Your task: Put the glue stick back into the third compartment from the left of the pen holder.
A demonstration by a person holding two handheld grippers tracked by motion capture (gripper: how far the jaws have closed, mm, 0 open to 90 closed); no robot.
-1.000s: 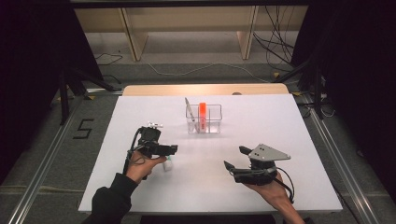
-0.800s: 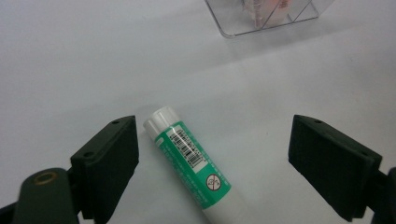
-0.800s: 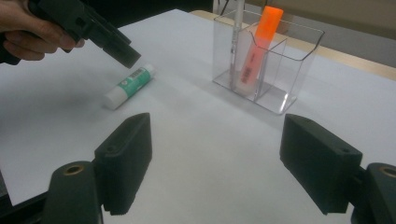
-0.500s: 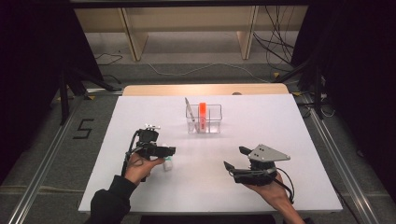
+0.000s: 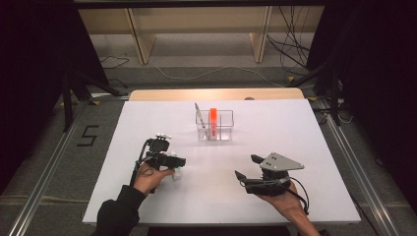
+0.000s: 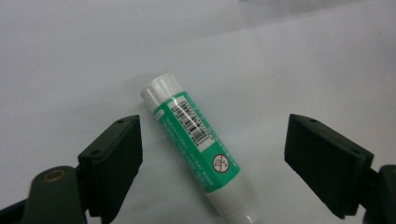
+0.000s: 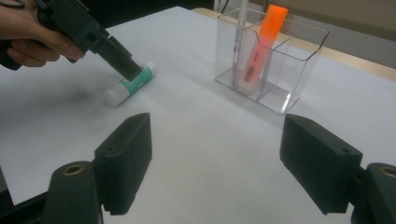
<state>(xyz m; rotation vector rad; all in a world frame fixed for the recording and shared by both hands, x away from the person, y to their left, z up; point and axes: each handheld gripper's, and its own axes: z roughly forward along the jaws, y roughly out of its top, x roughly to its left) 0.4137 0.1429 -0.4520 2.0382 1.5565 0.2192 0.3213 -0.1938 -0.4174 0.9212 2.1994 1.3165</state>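
Observation:
A white tube with a green label point(image 6: 197, 150) lies flat on the white table. My left gripper point(image 6: 212, 163) is open, tilted down over it, one jaw on each side, neither touching. The same tube point(image 7: 128, 85) lies under that gripper's black tip in the right gripper view, and as a small white-green shape point(image 5: 176, 172) in the high view, where my left gripper point(image 5: 173, 162) hangs just above it. My right gripper point(image 5: 247, 169) rests open at the front right with nothing between its jaws, seen also as my right gripper point(image 7: 215, 163).
A clear divided holder point(image 5: 223, 129) stands at the table's middle back, with an orange highlighter point(image 5: 213, 120) and a pale pen point(image 5: 198, 116) upright in it. Wooden shelving and cables lie beyond the table's far edge.
My left gripper has crept slightly forward and down over the tube. The right gripper has stayed still.

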